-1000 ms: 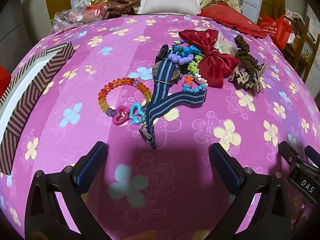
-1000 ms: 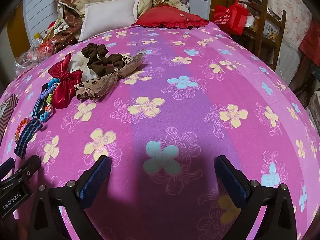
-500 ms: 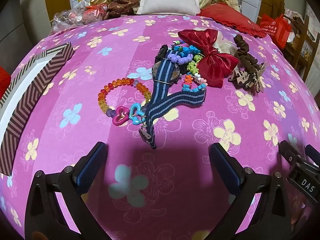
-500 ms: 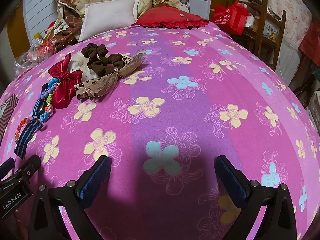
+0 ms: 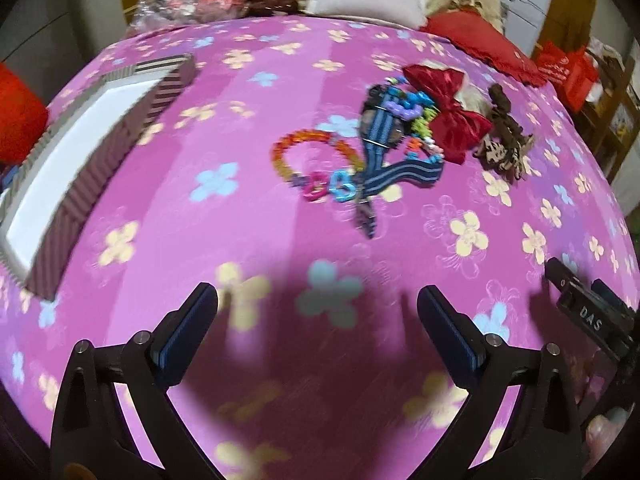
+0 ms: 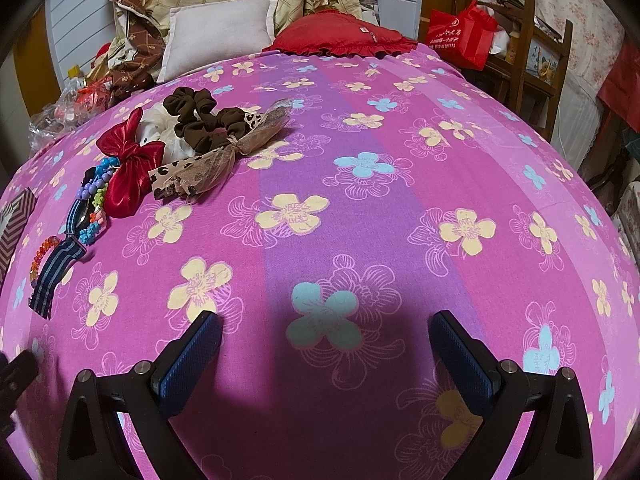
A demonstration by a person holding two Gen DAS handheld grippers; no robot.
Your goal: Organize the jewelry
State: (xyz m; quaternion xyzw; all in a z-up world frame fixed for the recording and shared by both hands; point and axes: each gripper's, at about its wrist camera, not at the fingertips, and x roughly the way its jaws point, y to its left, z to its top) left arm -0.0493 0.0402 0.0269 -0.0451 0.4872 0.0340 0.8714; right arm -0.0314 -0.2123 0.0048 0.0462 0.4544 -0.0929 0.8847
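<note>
Swinging left and pulling back since half a second ago, the left gripper [image 5: 316, 312] now takes in far more of the striped box [image 5: 92, 168] at the bed's left edge, and its view is smeared with motion. Its fingers are spread wide and hold nothing. The right gripper [image 6: 324, 340] has not shifted; its fingers are likewise spread and empty, over bare bedspread [image 6: 400, 184] near the front edge.

The jewelry lies in one heap toward the bed's middle: a beaded bracelet [image 5: 316, 156] touching a blue striped watch [image 5: 380, 140], whose strap crosses it, with bright bead strings [image 5: 404, 104], a red bow [image 5: 448, 116] and brown scrunchies [image 6: 200, 120] packed just beside.

Trouble would likely come from that tangle. Gripping the bracelet may drag the watch strap along, and either could drop short of the box. The soft bedspread may also bunch between the fingers, so a pinch on small beads could slip.
</note>
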